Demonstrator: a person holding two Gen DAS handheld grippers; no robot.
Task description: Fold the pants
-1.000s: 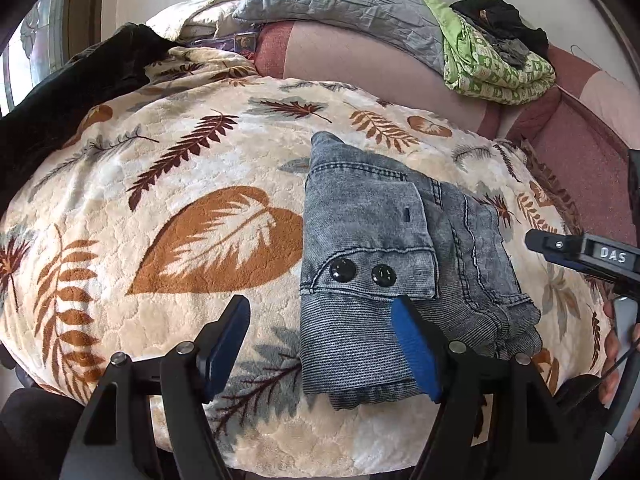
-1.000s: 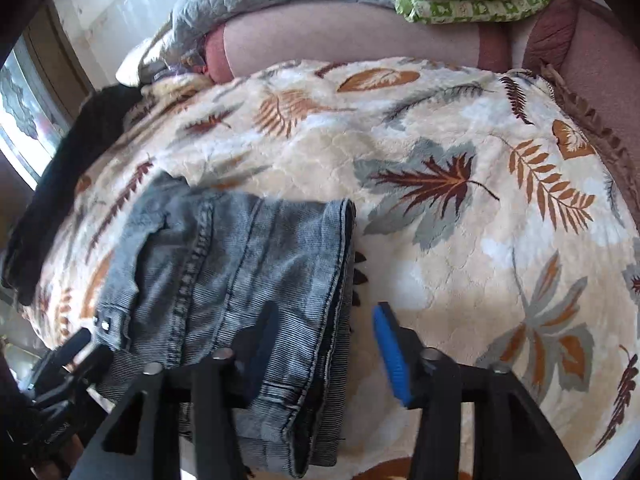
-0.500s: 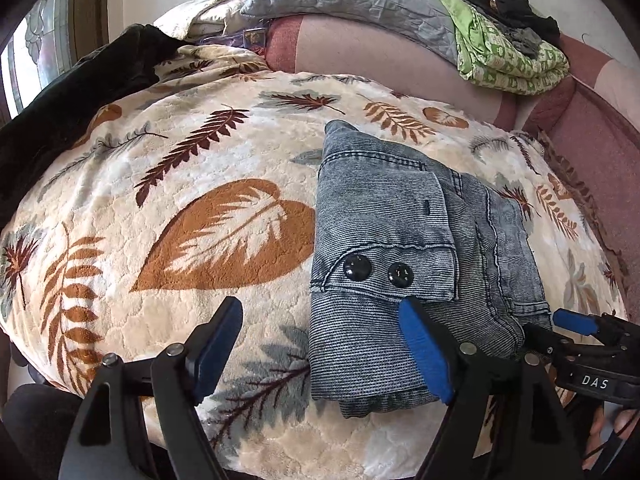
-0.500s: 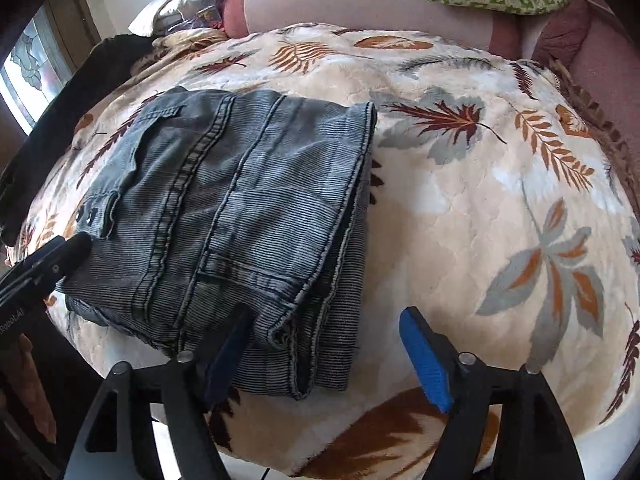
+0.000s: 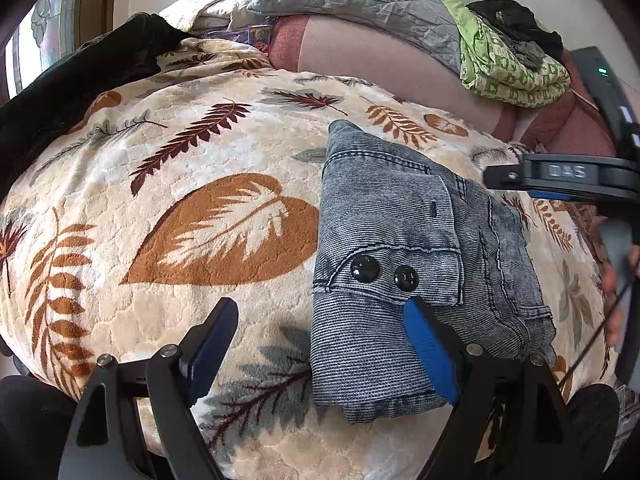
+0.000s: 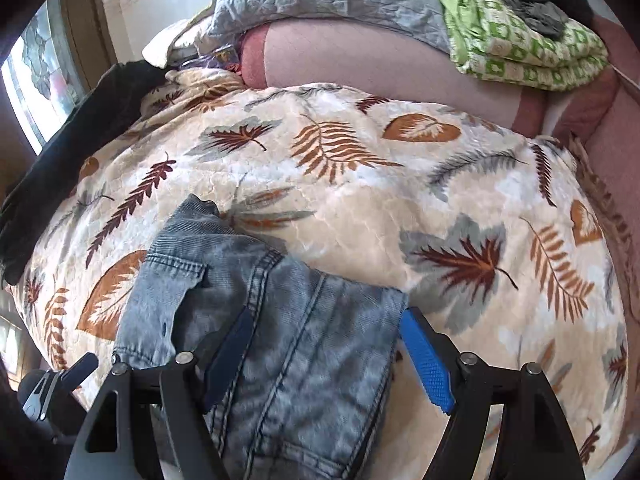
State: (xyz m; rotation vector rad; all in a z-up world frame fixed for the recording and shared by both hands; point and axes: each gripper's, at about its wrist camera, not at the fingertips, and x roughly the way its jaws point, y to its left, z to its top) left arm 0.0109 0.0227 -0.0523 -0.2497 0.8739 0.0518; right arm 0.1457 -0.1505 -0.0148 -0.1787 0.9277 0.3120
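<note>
The grey denim pants lie folded into a compact bundle on the leaf-print blanket, two black snap buttons showing on the top flap. My left gripper is open and empty, hovering over the bundle's near left edge. My right gripper is open and empty, above the bundle's right part. It also shows at the right of the left wrist view, raised above the pants.
A grey quilted pillow and a green patterned cloth with dark clothes on it lie at the back on a pink bolster. A dark garment drapes along the blanket's left edge by a window.
My right gripper has risen from low at the bundle's near right edge to above the pants. The left gripper has barely moved. The pants stay put.
</note>
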